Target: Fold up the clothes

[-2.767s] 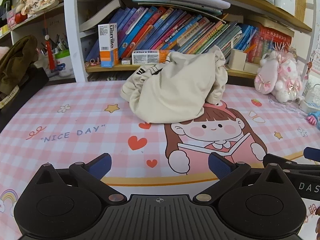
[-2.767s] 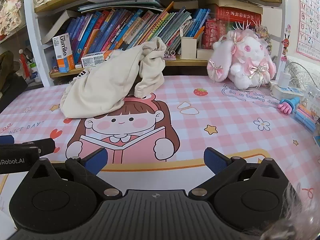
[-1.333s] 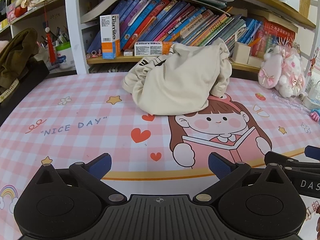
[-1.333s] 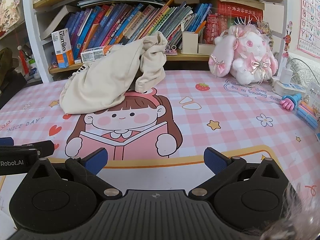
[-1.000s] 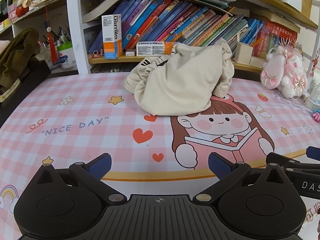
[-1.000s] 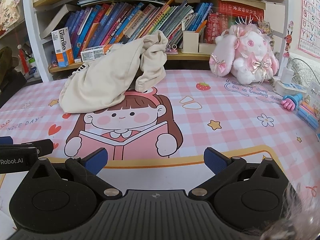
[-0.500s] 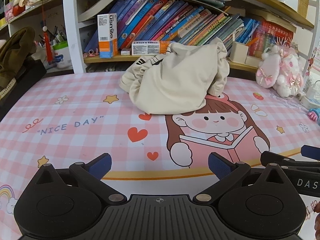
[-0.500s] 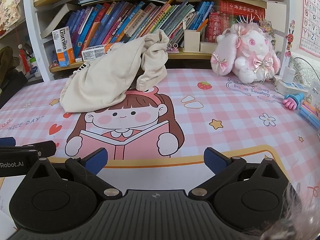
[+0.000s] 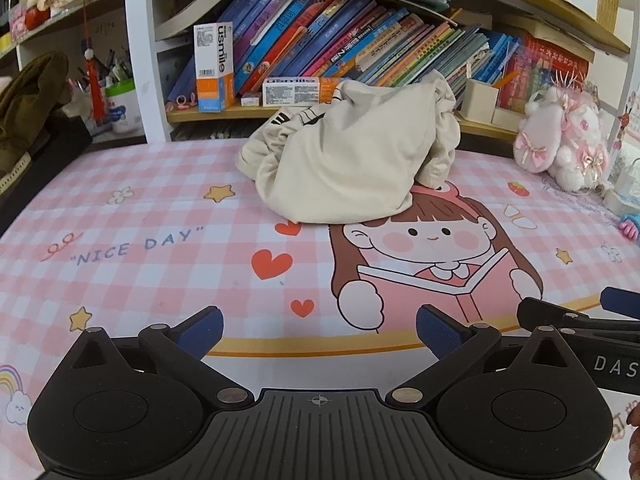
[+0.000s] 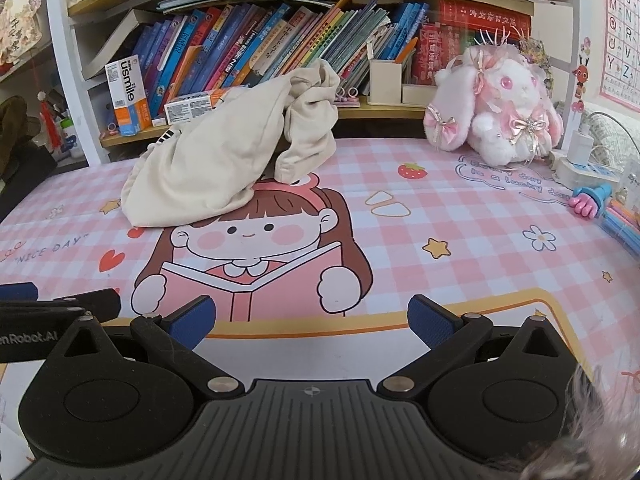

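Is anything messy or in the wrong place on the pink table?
Yes: the cream garment sits in a crumpled heap at the back of the pink mat, propped against the bookshelf instead of lying flat. Nothing looks spilled or broken.

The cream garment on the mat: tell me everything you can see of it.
The cream garment is a soft, matte, knit-looking piece, crumpled into a tall heap, not yet folded. Black stripe markings show near its upper left side, and a bunched part hangs down on the right. It rests on the pink checked mat, covering the top of the printed girl's head, just in front of the bookshelf. Neither gripper touches it.
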Available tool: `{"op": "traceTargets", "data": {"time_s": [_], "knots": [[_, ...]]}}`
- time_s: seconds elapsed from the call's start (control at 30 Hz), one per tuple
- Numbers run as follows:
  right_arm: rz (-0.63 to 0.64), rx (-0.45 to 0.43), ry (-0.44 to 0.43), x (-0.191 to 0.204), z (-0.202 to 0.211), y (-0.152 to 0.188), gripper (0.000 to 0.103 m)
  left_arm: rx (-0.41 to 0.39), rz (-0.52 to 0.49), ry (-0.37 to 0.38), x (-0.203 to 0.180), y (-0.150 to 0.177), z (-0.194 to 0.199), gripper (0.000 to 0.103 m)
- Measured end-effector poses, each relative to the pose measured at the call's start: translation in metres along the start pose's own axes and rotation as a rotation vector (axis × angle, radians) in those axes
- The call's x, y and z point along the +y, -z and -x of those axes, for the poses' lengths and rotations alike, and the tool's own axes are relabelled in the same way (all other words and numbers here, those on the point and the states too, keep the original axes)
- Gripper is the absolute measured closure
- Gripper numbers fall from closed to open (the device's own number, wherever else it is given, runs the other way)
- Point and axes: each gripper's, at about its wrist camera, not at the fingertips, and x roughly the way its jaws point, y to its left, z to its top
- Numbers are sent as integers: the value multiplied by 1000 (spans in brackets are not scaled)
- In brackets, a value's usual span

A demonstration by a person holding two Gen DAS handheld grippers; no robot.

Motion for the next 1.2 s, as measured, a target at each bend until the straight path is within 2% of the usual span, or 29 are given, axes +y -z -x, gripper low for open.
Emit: {"op": "traceTargets", "data": {"time_s": [0.23,0.43,0.53,0.7,0.83,0.93,1.03,1.07,1.17,1.2], "knots": [[-9,-7,-25,-1,-4,0,0,-57,-43,-11,-3,1,0,0],[54,-34,-19,-3,-7,-5,0,3,-18,17,4,-13,-12,0],[118,-57,29,-4,-10,-9,0,29,12,30,12,-26,-27,0],[135,-52,32,-14,-18,-12,0,67,75,21,25,-53,-63,0],[129,-38,-2,-19,-21,-13,0,81,122,19,35,-74,-93,1],[123,-19,-32,-23,-23,-14,2,88,193,21,43,-85,-110,6],[106,20,-62,-28,-25,-16,2,96,267,22,52,-96,-127,20],[97,37,-73,-30,-27,-16,5,96,293,34,54,-98,-130,29],[107,92,-74,-30,-30,-17,27,94,373,80,62,-102,-137,69],[116,97,-74,-30,-30,-17,31,91,378,104,61,-102,-135,85]]}}
